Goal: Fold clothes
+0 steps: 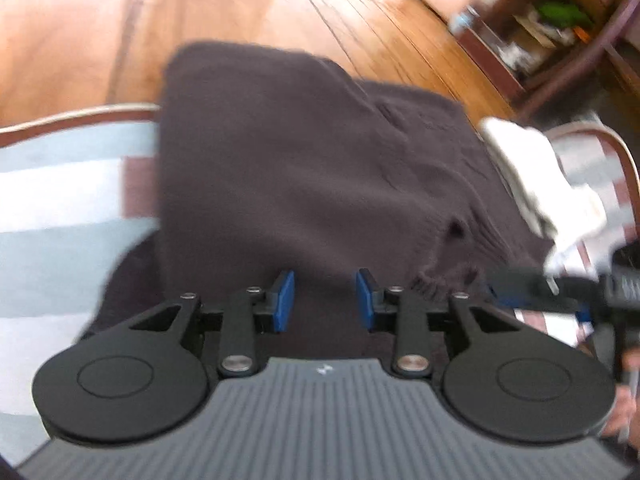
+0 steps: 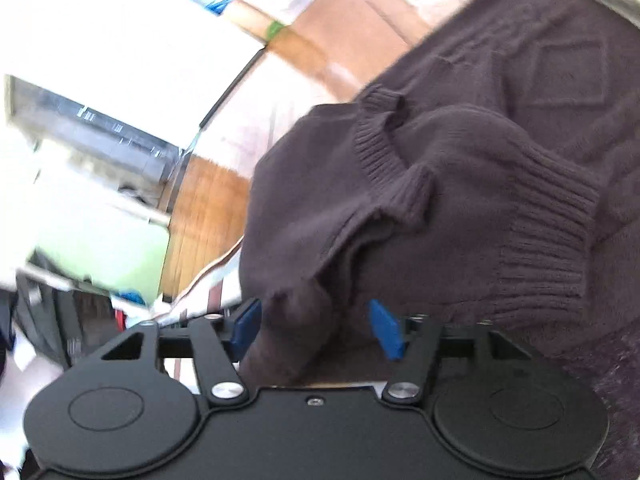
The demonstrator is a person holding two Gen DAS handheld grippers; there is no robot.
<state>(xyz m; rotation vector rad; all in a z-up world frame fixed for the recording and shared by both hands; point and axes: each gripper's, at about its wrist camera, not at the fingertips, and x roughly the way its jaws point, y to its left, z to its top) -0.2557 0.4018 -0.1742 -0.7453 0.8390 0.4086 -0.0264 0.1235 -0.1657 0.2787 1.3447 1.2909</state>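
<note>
A dark brown knit sweater [image 1: 304, 168] lies folded on a striped blue, white and brown surface [image 1: 60, 208]. My left gripper [image 1: 325, 300] hovers over the sweater's near edge, its blue pads apart with no cloth pinched between them. In the right wrist view, the sweater [image 2: 500, 152] shows its ribbed cuff [image 2: 548, 240] and bunched folds. My right gripper [image 2: 316, 330] stands open. A hanging fold of the sweater [image 2: 298, 332] sits between its pads, beside the left pad and apart from the right one. The right gripper [image 1: 560, 292] also shows, blurred, at the right edge of the left wrist view.
A white cloth [image 1: 532, 176] lies crumpled to the right of the sweater. The striped surface has a rounded brown rim [image 1: 80, 114]. Beyond it is wooden floor [image 1: 360, 20], with a dark wooden shelf [image 1: 552, 28] holding small items at the far right.
</note>
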